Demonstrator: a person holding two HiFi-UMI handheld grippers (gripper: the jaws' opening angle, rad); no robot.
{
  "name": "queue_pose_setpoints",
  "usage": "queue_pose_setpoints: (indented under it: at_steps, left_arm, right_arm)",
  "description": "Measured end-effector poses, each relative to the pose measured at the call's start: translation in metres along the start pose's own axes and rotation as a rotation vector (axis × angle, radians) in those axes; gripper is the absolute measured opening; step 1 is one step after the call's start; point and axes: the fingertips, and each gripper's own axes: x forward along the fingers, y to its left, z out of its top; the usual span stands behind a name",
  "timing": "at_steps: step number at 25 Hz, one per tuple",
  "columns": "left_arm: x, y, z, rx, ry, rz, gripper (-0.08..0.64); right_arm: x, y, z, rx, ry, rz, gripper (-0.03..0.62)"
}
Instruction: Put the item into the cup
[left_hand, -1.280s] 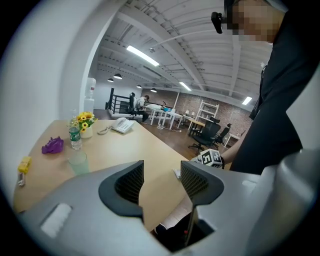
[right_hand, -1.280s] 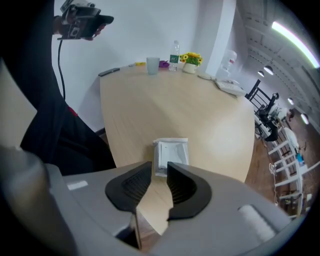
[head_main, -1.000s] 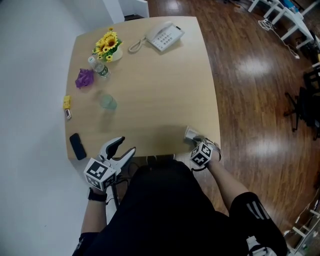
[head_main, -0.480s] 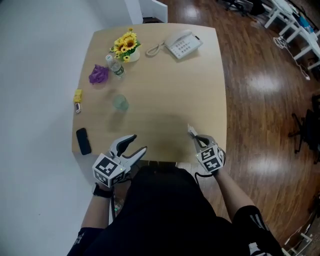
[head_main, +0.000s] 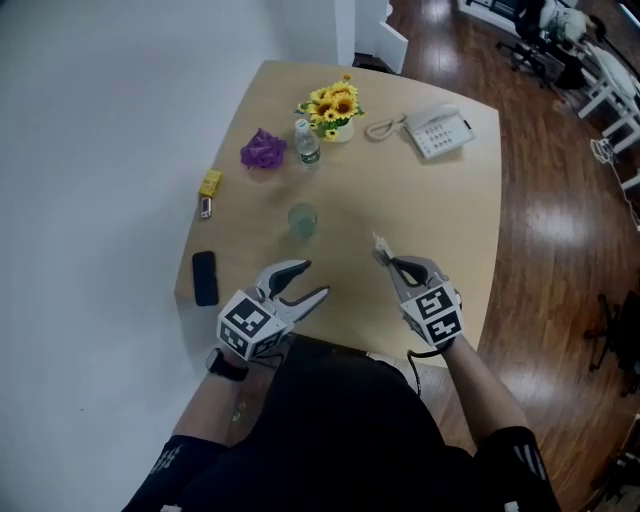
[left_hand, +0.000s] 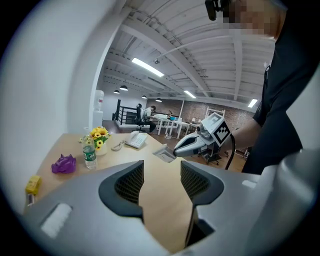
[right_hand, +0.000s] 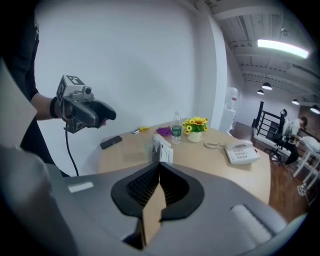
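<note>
A clear glass cup (head_main: 302, 220) stands on the wooden table (head_main: 440, 220), left of centre. My right gripper (head_main: 386, 262) is shut on a small flat white packet (head_main: 380, 247), held above the table to the right of the cup. In the right gripper view the packet (right_hand: 163, 149) sticks out beyond the closed jaws. The left gripper view shows the same packet (left_hand: 164, 153) at the tip of the right gripper (left_hand: 176, 150). My left gripper (head_main: 308, 282) is open with nothing between its fingers, near the table's front edge, below the cup.
At the back of the table are a pot of sunflowers (head_main: 333, 105), a water bottle (head_main: 307, 143), a purple crumpled thing (head_main: 262, 150) and a white desk telephone (head_main: 440, 130). A yellow item (head_main: 210, 183) and a black slab (head_main: 204, 277) lie along the left edge.
The right gripper closed on the packet at the table's front edge, lifted it and carried it toward the cup. The left gripper moved forward over the table, still open.
</note>
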Motion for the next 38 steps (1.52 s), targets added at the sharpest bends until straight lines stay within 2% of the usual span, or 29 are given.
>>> queue_pose_setpoints:
  at_steps: [5,7,9,16,25,29,33,38]
  left_arm:
    - [-0.012,0.039,0.001,-0.006,-0.008,-0.010,0.225]
    - [-0.017,0.052,-0.001,-0.008,-0.007,-0.014,0.225]
    - [-0.021,0.066,-0.003,-0.013,-0.007,-0.016,0.225]
    - [-0.035,0.104,-0.017,-0.037,0.013,-0.023,0.225]
    - [-0.048,0.134,-0.025,-0.044,0.033,-0.032,0.225]
    - [-0.052,0.138,-0.029,-0.052,0.041,-0.040,0.225]
    - [-0.053,0.140,-0.033,-0.060,0.042,-0.045,0.225]
    - [-0.055,0.141,-0.035,-0.062,0.034,-0.053,0.225]
  right_arm:
    - [0.057,0.026,0.057,-0.043,-0.017,0.083,0.012]
    - [0.084,0.035,0.069,-0.081,-0.001,0.105,0.011]
    - [0.112,0.042,0.074,-0.077,0.020,0.131,0.012]
    - [0.193,0.045,0.073,0.081,0.064,0.178,0.011]
    - [0.248,0.047,0.047,0.184,0.158,0.186,0.012]
    - [0.256,0.053,0.040,0.182,0.199,0.195,0.025]
    - [0.259,0.059,0.035,0.170,0.226,0.188,0.069]
    - [0.258,0.065,0.041,0.133,0.202,0.180,0.097]
